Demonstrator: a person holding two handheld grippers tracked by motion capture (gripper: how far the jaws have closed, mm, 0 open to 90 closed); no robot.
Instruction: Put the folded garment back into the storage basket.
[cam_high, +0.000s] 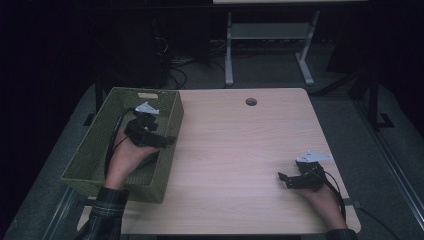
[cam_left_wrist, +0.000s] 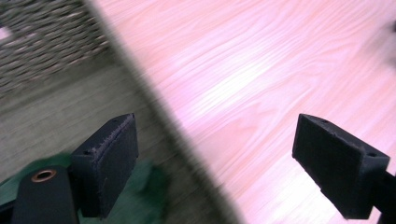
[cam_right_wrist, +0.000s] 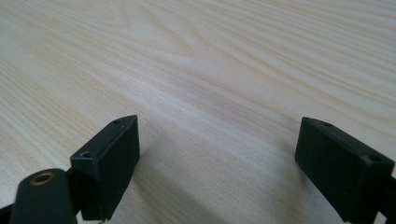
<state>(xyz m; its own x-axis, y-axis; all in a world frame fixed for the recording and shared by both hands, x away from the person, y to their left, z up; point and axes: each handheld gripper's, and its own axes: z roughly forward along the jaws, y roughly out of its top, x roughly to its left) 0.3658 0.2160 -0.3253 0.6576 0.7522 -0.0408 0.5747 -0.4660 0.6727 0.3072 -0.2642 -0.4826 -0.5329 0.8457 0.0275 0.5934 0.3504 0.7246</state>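
A green woven basket (cam_high: 116, 186) stands on the left part of the wooden table (cam_high: 240, 145). My left gripper (cam_high: 166, 141) hovers over the basket's right wall, jaws open and empty. In the left gripper view the open left gripper (cam_left_wrist: 215, 135) straddles the basket's dark rim (cam_left_wrist: 154, 112), with the woven wall (cam_left_wrist: 46, 42) at the upper left. A blurred dark green thing (cam_left_wrist: 149, 186) lies low beside the left jaw. My right gripper (cam_high: 283, 180) rests low over the table's front right, open with nothing between its jaws; in its own view the right gripper (cam_right_wrist: 217, 135) stands over bare wood (cam_right_wrist: 210, 70).
A round cable hole (cam_high: 251, 101) sits near the table's far edge. Behind the table stand a white desk frame (cam_high: 270, 35) and cables on the dark floor. The person's sleeve (cam_high: 107, 205) comes in at the bottom left.
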